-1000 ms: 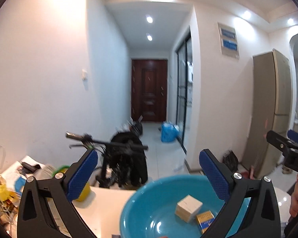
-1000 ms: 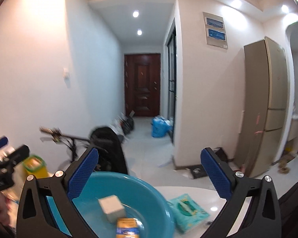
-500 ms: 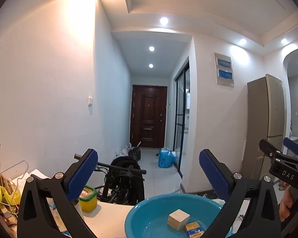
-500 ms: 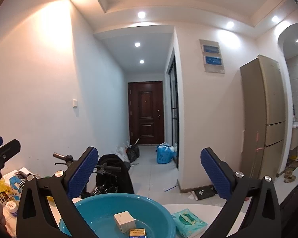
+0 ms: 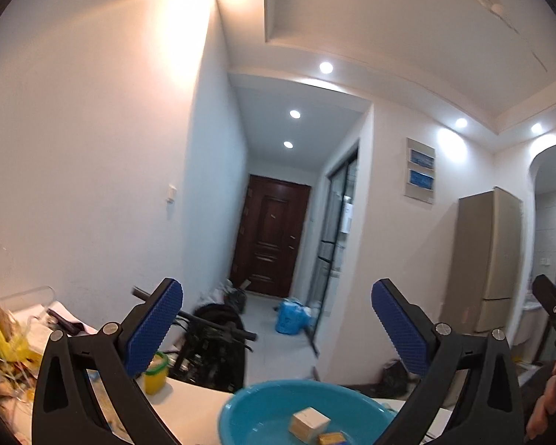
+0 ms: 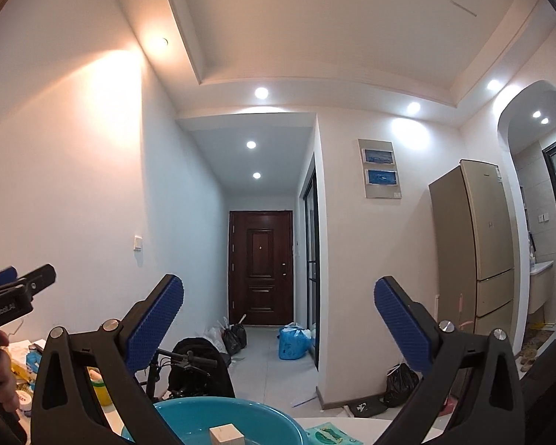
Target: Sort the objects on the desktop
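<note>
Blue pads: two ribbed, rubbery pads are carried by each gripper on black arms; the left gripper (image 5: 277,328) and the right gripper (image 6: 279,328) are both held with fingers spread wide, nothing between them.
Basin: one round teal plastic basin (image 5: 257,409) is seen low between the left fingers, resting on the white table (image 5: 189,398).
Boxes: two are counted inside the basin, a pale cardboard cube (image 5: 309,422) and a flat yellow-and-blue box (image 5: 332,438), set just beside each other.
Tissue pack: one soft teal packet (image 6: 328,434) is laid on the table just right of the basin.
Jar: one yellow jar with a green rim (image 5: 155,372) is stood near the table's far edge, left of the basin.
Clutter: yellow wrappers and papers (image 5: 3,341) are heaped at the far left.
Bicycle: one black bicycle (image 6: 189,365) is parked behind the table.
Hallway: one blue bag (image 6: 293,343) and one dark panelled wooden door (image 6: 261,267) are seen farthest off.
Fridge: one tall beige fridge (image 6: 478,244) is stood at the right.
</note>
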Tool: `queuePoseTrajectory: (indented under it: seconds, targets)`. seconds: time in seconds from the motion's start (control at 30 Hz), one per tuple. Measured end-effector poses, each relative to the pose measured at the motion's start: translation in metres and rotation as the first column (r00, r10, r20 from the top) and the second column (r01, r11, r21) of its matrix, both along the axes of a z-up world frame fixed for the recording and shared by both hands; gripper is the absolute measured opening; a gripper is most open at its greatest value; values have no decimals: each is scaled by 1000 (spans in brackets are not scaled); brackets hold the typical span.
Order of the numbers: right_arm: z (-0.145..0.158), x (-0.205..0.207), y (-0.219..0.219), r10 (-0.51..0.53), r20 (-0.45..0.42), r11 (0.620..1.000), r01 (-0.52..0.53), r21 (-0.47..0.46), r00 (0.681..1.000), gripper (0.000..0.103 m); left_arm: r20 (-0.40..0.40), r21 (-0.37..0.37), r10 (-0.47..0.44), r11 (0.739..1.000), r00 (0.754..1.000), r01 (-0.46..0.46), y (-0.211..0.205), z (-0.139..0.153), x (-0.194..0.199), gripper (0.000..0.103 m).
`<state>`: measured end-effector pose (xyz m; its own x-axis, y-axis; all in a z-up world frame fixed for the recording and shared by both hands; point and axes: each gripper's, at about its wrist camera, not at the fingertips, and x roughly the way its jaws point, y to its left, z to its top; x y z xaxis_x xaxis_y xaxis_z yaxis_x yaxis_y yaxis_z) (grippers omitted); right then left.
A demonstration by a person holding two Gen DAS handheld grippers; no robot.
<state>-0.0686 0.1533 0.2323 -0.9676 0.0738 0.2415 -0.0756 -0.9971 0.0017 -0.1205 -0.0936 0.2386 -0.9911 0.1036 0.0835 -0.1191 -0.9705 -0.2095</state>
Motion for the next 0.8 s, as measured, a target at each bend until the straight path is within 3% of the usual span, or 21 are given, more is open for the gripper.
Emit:
queuePoseTrajectory:
  seconds: [0.07,0.3,0.43,0.53,0.63,0.8]
  targets:
    - [1,1,1,11,2,1000,-11,-3,1000,103,3,-25,-56,998,998,56,3,0,0,103]
    - [0,5,10,60,-4,997,-61,-52,998,103,-32,-18,-24,1000,999,23,4,-1,10,103]
    - [-1,3,13,116,-4,989,-116,-89,993,103,-97,20,-54,998,994,56,-3,1,29,103]
    - [-2,1,11,123,-1,990,-123,-67,992,103,-135,15,-13,1000,991,16,-2,0,38,103]
    - [-3,1,11,108,-7,992,-109,-64,994,103,-141,-6,15,1000,990,-16,2,0,42,103]
    - [-4,4,14,151,22,984,-148,-99,988,103,-122,-39,-34,999,992,29,10,-2,43,103]
